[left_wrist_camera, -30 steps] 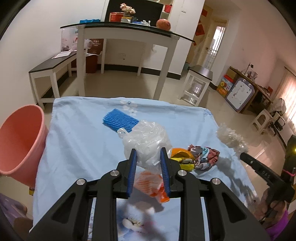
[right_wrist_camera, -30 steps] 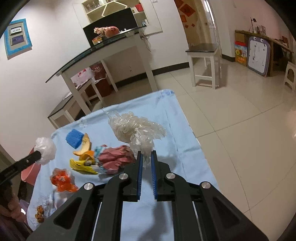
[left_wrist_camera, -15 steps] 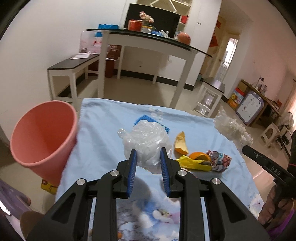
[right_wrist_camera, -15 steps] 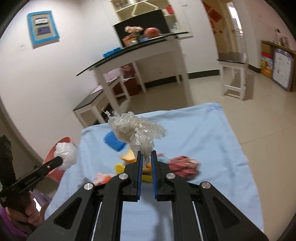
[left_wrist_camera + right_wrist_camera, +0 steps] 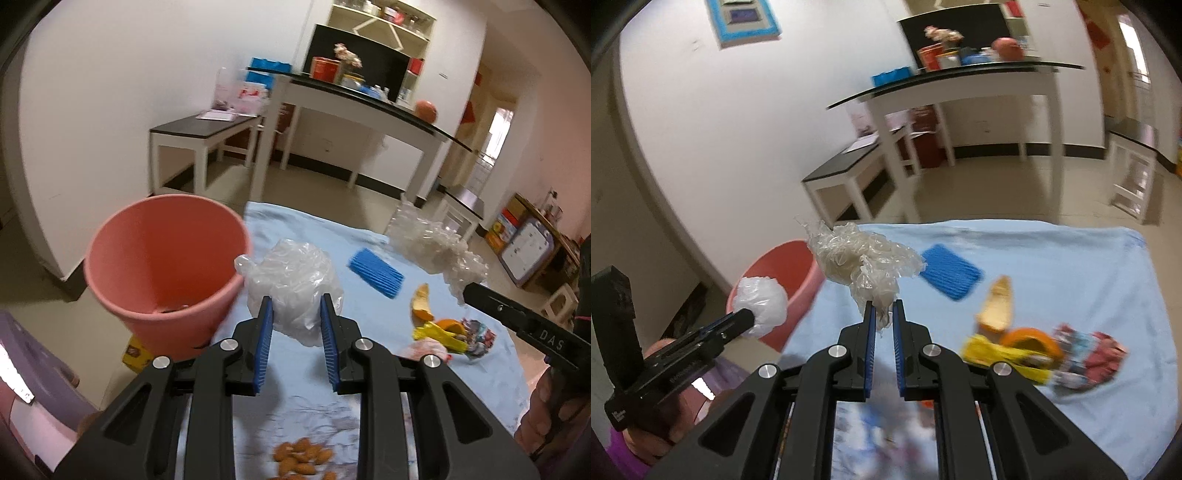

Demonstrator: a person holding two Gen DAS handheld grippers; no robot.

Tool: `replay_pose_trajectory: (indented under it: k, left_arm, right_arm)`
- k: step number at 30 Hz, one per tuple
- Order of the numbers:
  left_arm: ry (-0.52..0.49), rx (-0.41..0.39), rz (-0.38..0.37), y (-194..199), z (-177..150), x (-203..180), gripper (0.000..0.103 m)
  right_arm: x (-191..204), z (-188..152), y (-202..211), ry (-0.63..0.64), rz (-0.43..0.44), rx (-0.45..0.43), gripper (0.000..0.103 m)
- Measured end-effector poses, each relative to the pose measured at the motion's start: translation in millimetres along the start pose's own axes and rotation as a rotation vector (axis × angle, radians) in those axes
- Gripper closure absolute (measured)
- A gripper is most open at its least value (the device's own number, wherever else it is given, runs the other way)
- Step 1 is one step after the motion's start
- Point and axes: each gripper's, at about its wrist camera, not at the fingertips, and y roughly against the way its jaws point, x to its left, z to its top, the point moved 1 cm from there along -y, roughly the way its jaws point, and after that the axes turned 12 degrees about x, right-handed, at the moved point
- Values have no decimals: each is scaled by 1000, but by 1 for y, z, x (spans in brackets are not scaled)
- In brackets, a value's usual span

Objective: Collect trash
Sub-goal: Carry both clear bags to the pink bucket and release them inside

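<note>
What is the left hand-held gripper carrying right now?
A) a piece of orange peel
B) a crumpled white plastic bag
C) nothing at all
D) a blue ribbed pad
B: in the left wrist view the left hand-held gripper has its blue pads closed on a crumpled white plastic bag, held up beside the pink bucket, while the blue ribbed pad and orange peel lie on the light blue cloth.

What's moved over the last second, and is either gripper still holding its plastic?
Both grippers swung left toward the pink bin. The left gripper carried its white plastic bag from above the trash pile to just beside the bin's rim. The right gripper followed with its clear crumpled wrap. Nothing was released; the blue sponge and peels stayed put.
</note>
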Motion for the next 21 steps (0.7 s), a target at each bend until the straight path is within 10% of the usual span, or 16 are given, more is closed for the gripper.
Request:
replay_pose_trajectory:
  k: [21]
  left_arm:
    - [113, -32, 124, -3, 17, 89, 78]
  right_arm:
    - [119, 38, -97, 183, 48, 153, 94]
